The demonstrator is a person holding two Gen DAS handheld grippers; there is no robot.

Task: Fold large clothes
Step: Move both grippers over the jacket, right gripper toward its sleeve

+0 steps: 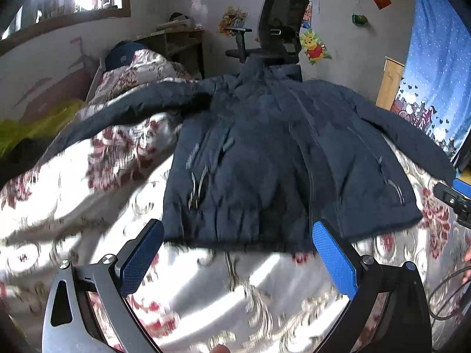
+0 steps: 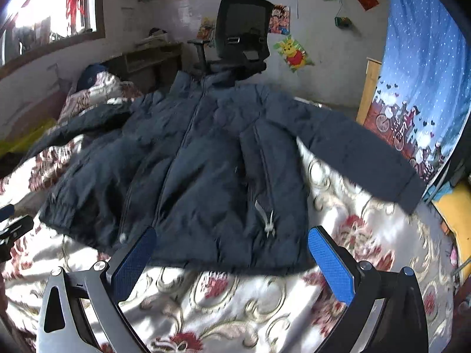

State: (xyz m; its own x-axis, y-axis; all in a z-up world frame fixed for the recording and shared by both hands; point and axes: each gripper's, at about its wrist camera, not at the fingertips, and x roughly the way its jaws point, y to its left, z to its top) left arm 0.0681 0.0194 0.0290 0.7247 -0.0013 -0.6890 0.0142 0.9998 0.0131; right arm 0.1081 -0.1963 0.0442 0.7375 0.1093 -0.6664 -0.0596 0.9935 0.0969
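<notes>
- Left wrist view is showing a dark navy padded jacket (image 1: pixel 265 153) lying front-up and spread flat on a bed, collar pointing away toward the far wall, both sleeves stretching out to the sides.
- Its left-hand sleeve is blurring into the bedding, and the cuff is hard to make out.
- The floral bedspread (image 1: pixel 220 288) is lying under the jacket, smeared by blur and glare.
- The left gripper (image 1: pixel 237 253) is hovering near the hem with its blue pads (image 1: pixel 334 260) spread wide, holding nothing.
- In the right wrist view the right gripper (image 2: pixel 231 260) is likewise standing wide apart and empty at the hem, with the jacket (image 2: pixel 206 161) ahead.
- A black office chair (image 2: pixel 241 32) is standing behind the collar, its base hidden.
- A blue starry curtain (image 2: pixel 424 67) is hanging at the right, cut off by the edge.
</notes>
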